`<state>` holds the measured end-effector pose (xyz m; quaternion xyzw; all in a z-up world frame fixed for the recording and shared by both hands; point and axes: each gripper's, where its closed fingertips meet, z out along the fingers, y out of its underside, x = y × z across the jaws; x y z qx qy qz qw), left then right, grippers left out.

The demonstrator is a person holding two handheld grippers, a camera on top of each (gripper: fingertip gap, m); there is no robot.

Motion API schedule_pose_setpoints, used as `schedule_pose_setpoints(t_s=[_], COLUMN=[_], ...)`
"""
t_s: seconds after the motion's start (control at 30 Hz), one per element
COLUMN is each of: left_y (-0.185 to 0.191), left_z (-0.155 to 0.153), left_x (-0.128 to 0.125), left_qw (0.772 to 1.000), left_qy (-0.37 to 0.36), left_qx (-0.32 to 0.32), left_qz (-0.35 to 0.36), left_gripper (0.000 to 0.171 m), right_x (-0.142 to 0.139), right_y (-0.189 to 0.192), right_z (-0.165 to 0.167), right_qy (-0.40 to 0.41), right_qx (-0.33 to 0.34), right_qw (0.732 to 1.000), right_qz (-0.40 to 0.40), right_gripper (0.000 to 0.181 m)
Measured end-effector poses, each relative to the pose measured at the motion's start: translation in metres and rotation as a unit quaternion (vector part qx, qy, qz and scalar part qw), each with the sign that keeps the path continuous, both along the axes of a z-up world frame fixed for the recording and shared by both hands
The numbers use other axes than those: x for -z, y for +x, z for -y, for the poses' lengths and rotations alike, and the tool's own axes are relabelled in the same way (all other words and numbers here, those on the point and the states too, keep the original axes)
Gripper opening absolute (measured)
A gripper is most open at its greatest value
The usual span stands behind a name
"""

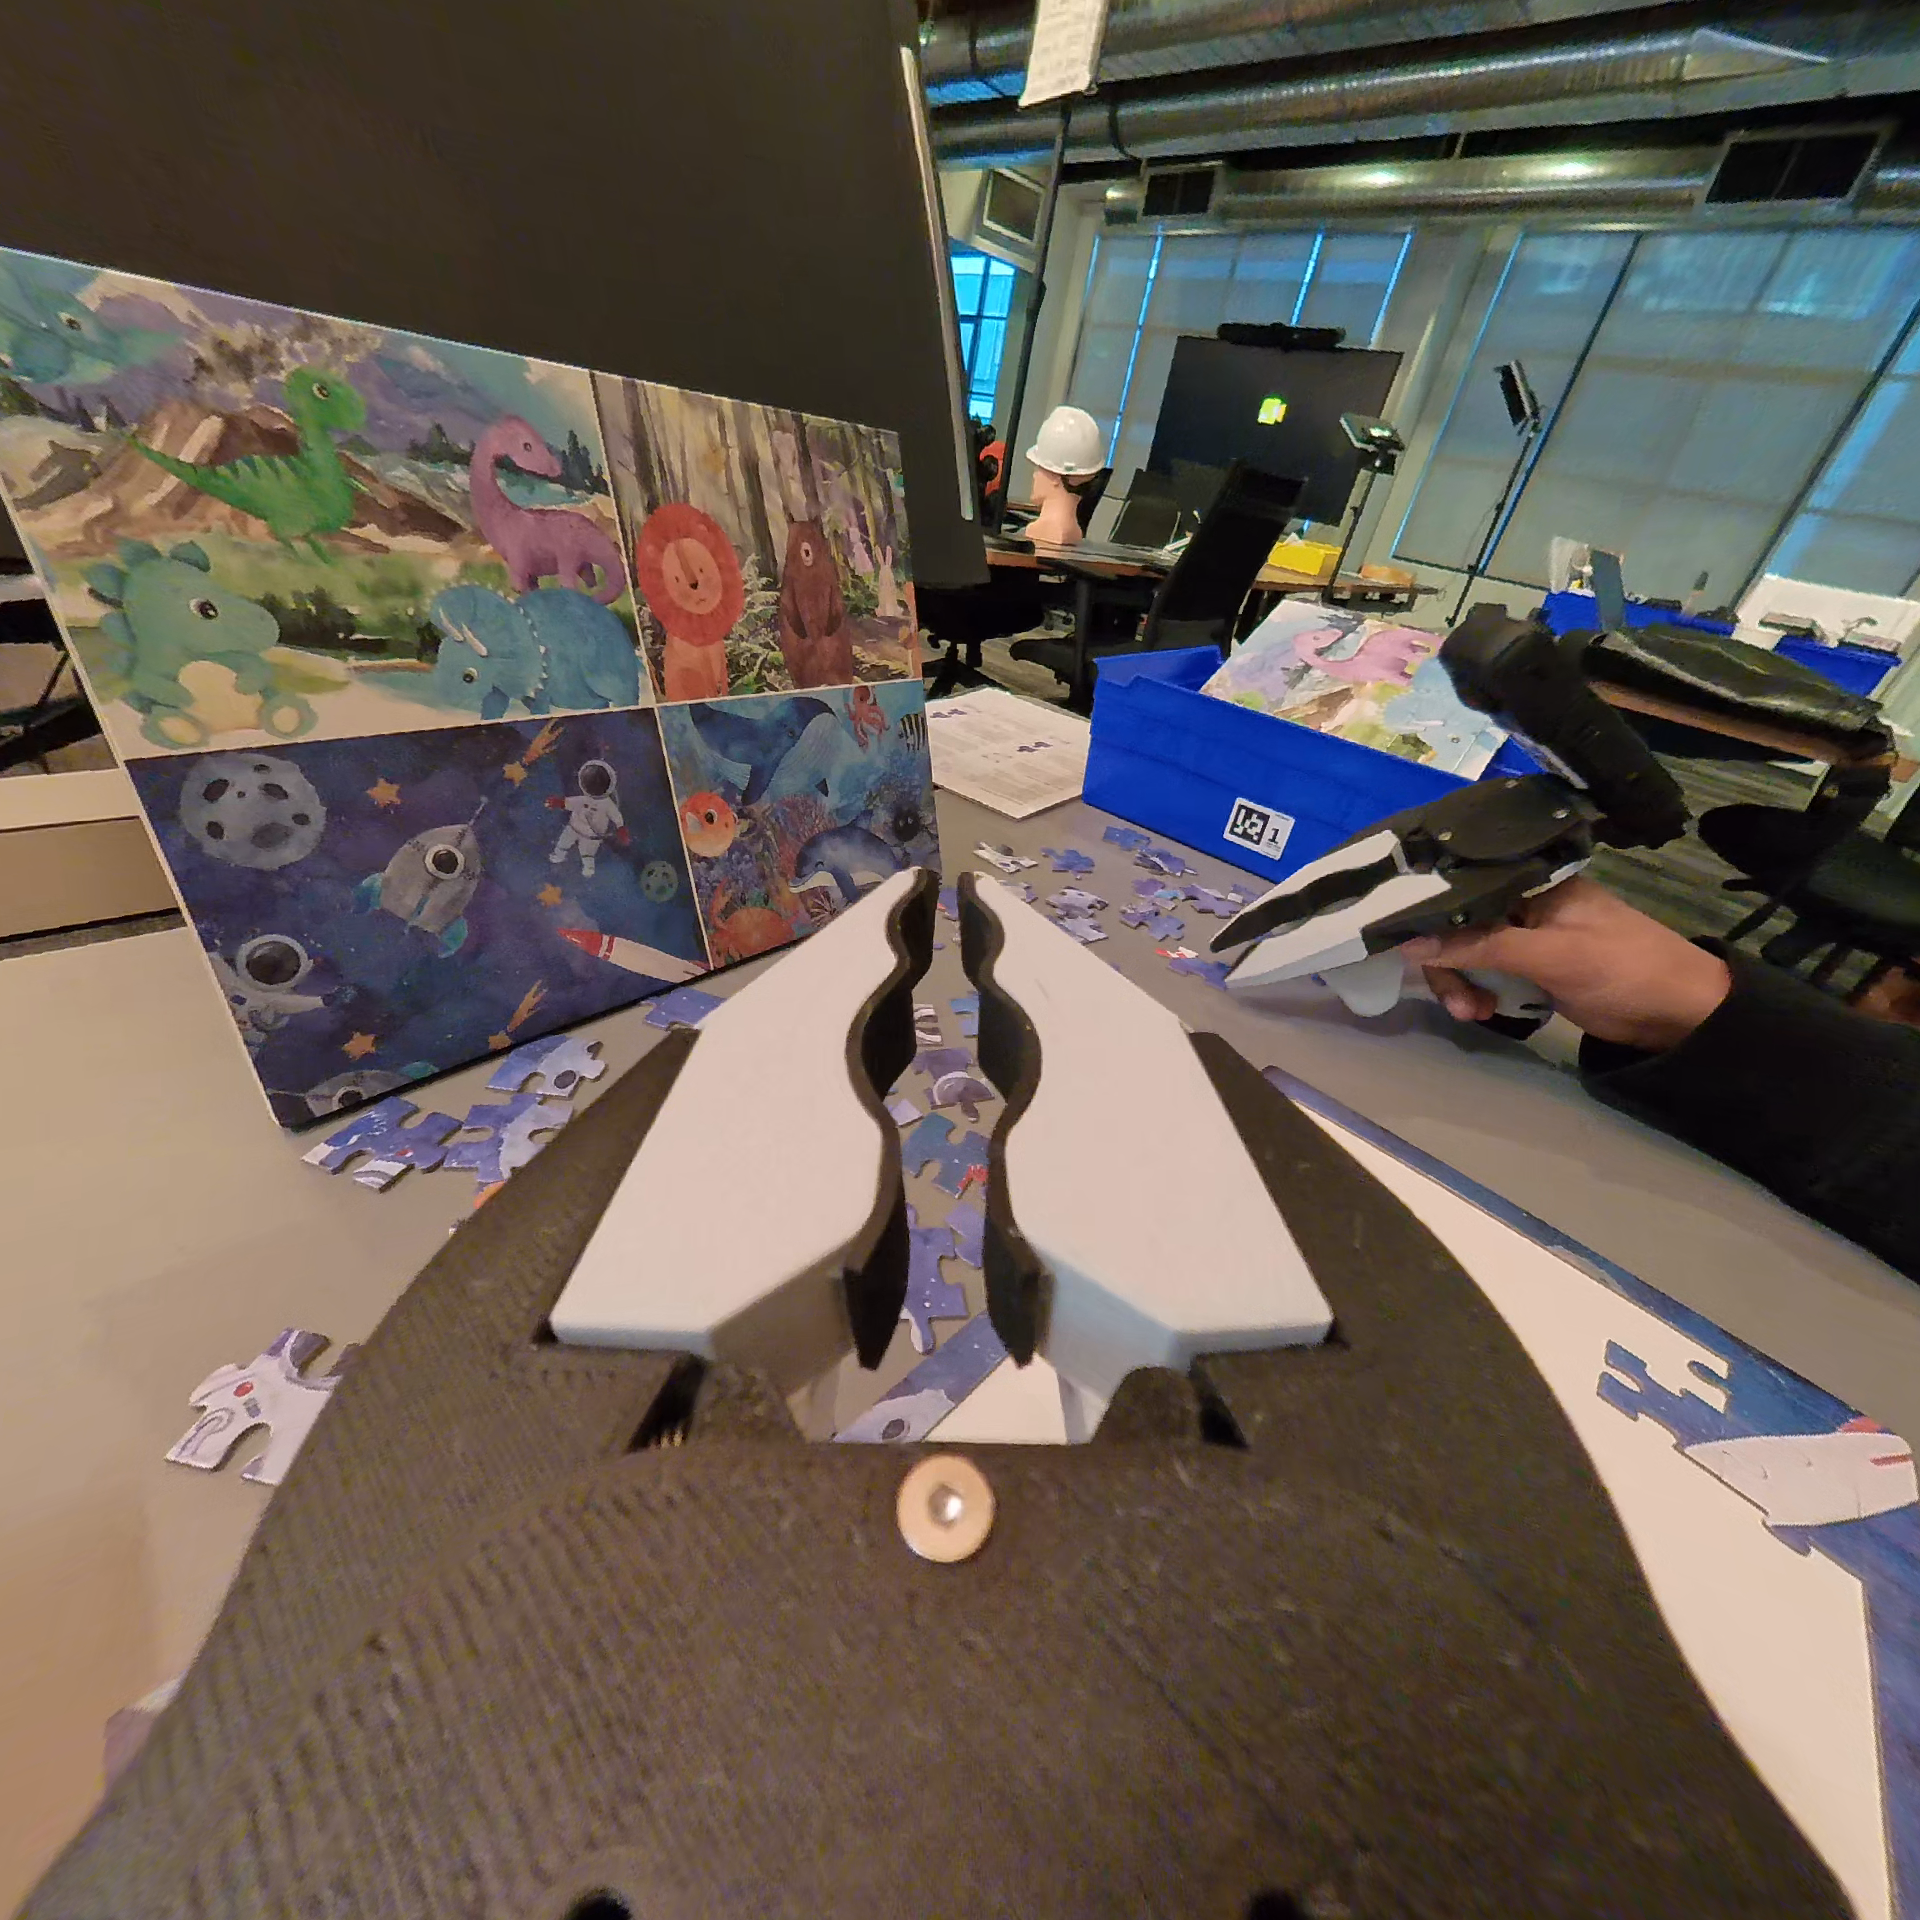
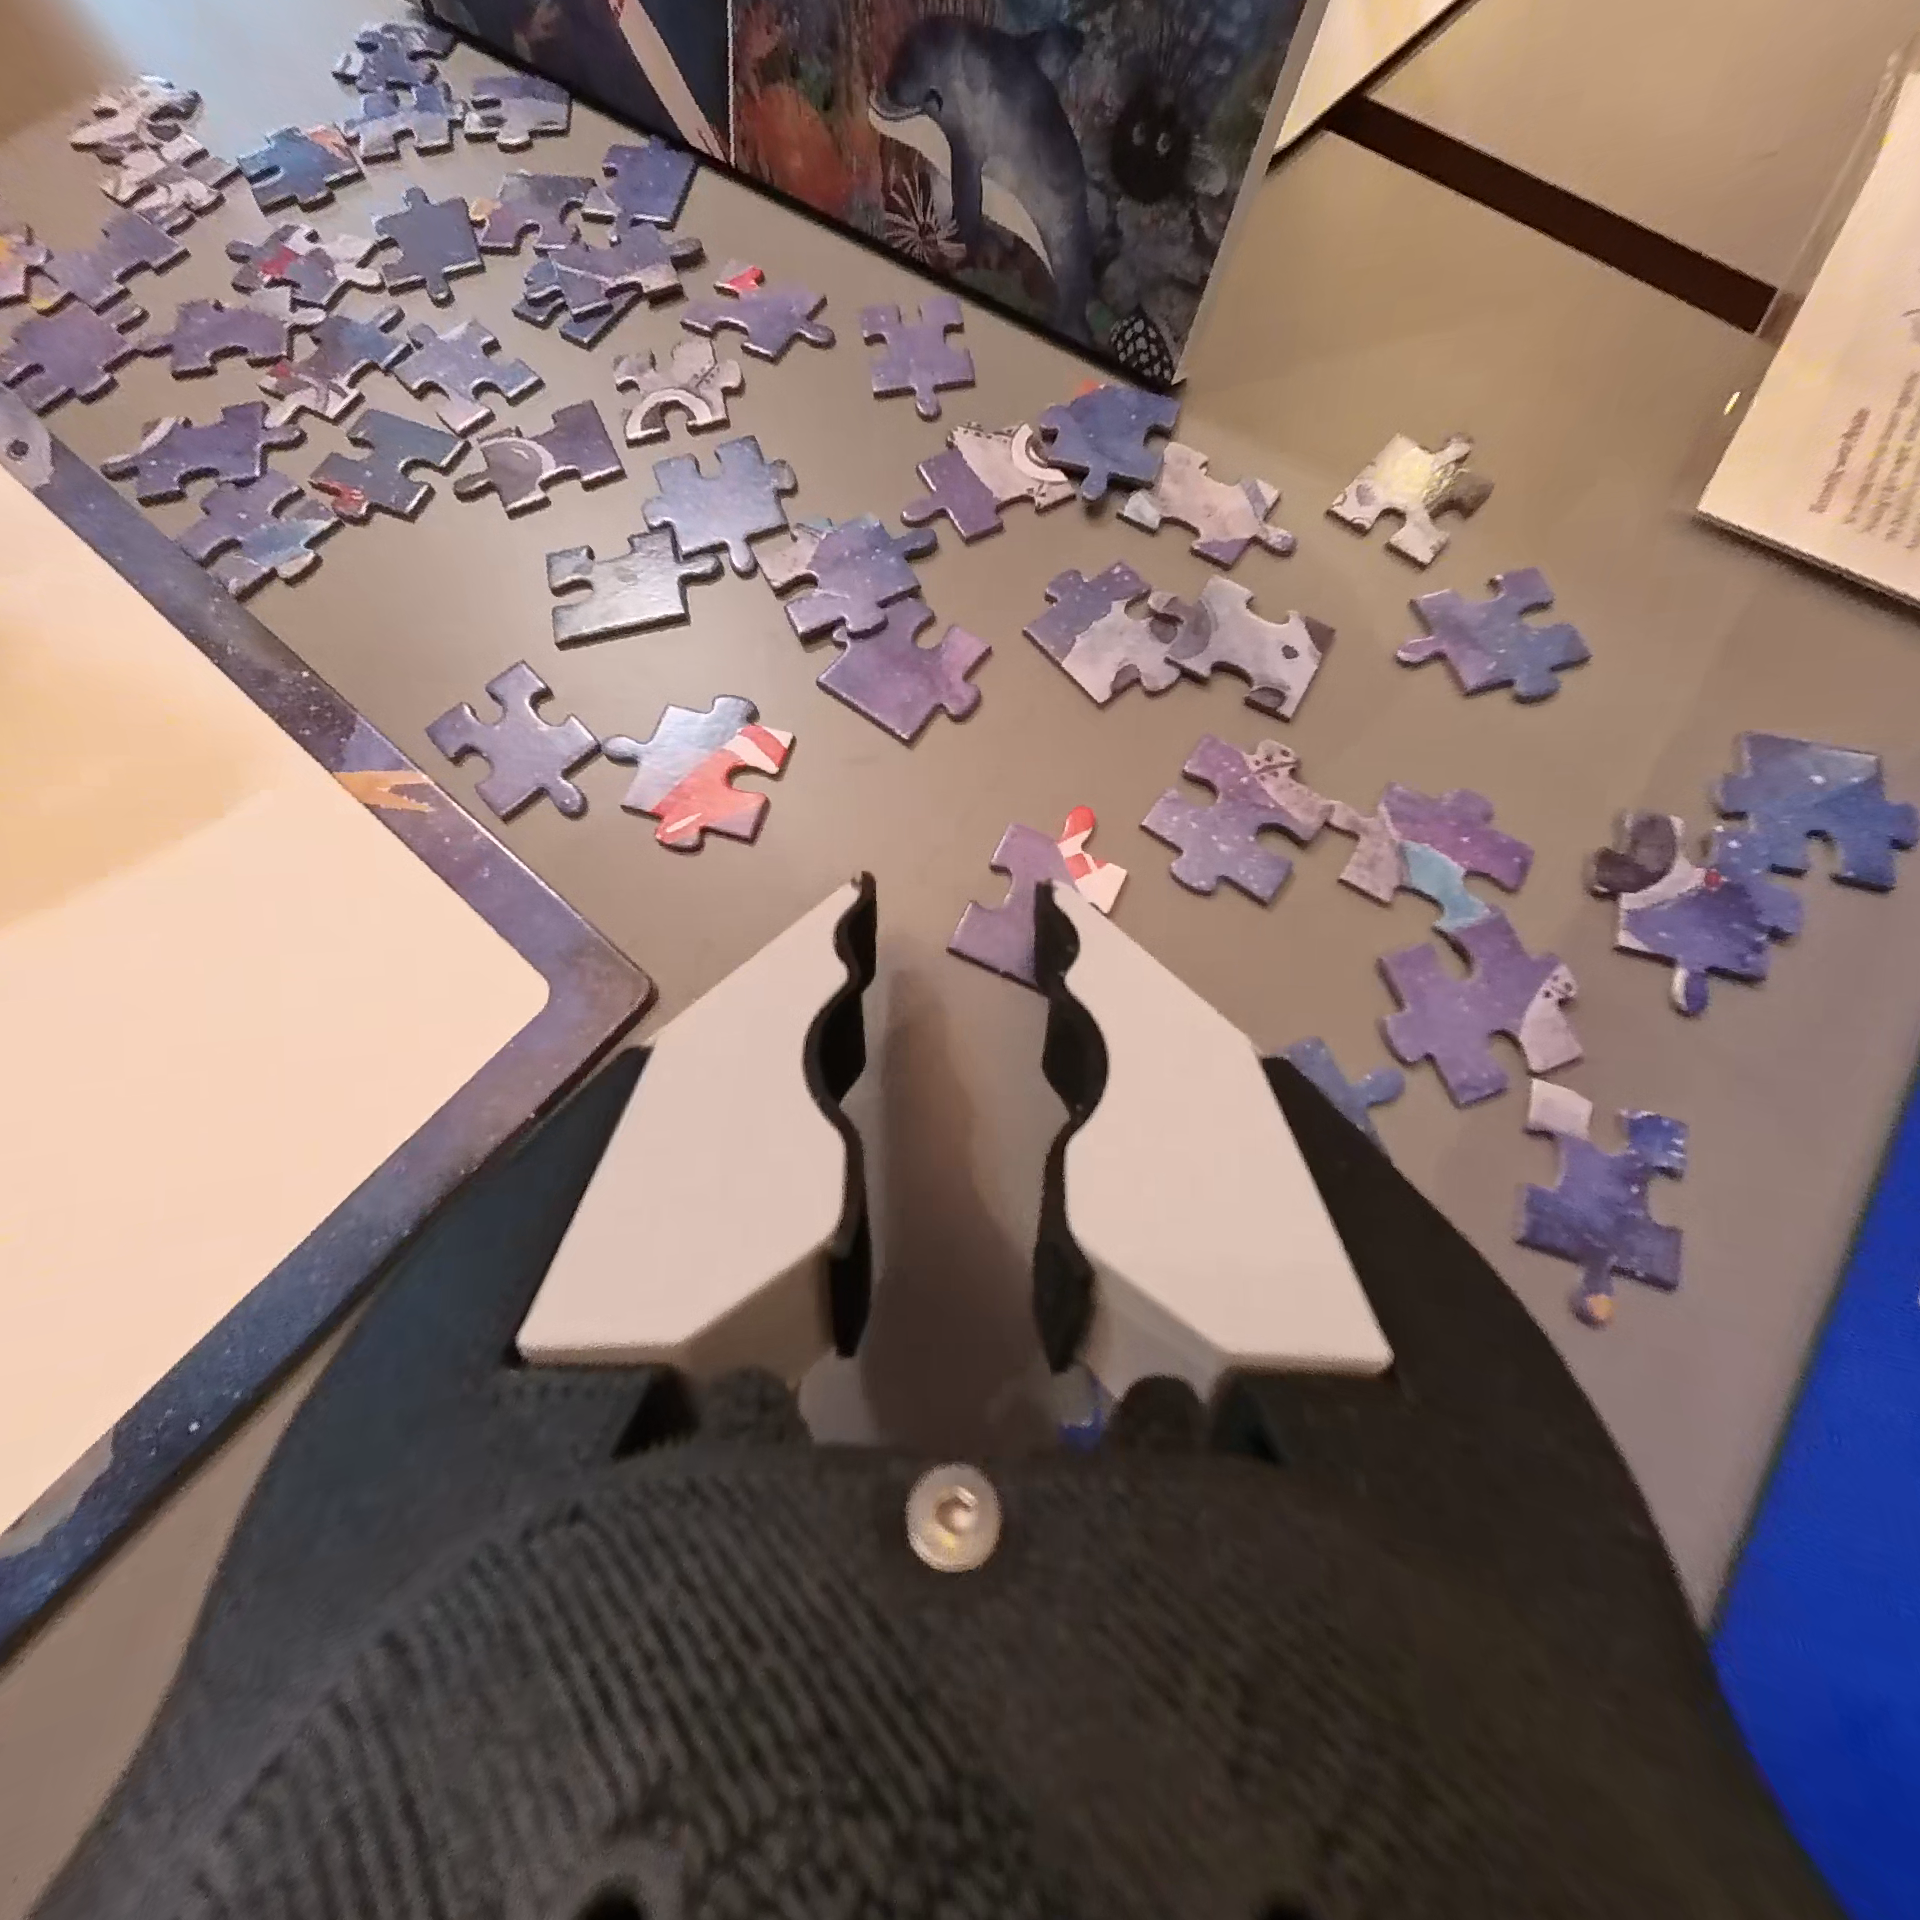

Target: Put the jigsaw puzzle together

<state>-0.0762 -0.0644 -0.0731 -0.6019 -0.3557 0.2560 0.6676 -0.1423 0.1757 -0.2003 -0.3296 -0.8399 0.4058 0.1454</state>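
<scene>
Assembly was barely begun: the puzzle tray (image 2: pixel 312 717) lay mostly bare at near left, loose pieces (image 2: pixel 727 499) scattered on the table (image 2: pixel 935 821) beyond. Right gripper (image 2: pixel 956 894) and left gripper (image 1: pixel 940 883) were narrowly parted, holding nothing.

A grey worktop (image 2: pixel 914 800) carries many loose blue and purple jigsaw pieces (image 2: pixel 717 499), scattered face up, some overlapping. A picture box (image 1: pixel 468 665) stands upright on its edge at the back, pieces lying at its foot. A puzzle tray (image 2: pixel 208 935) with a dark blue starry border and pale centre lies flat on one side. A blue bin (image 1: pixel 1195 758) sits on the far side, with a white printed sheet (image 1: pixel 997 748) just beside it.
</scene>
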Motion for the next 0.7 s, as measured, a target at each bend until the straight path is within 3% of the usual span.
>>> schedule_pose_setpoints(t_s=[0.7], left_y=[0.0], left_z=[-0.004], left_x=[0.002], left_qw=[1.0], left_qy=[0.0], left_qx=[0.01], left_qz=[0.007], left_gripper=[0.004], right_x=[0.0], right_y=[-0.003], right_z=[-0.014], right_qy=[0.011], right_qx=[0.017], right_qw=[1.0], right_qz=[0.004], right_gripper=[0.033])
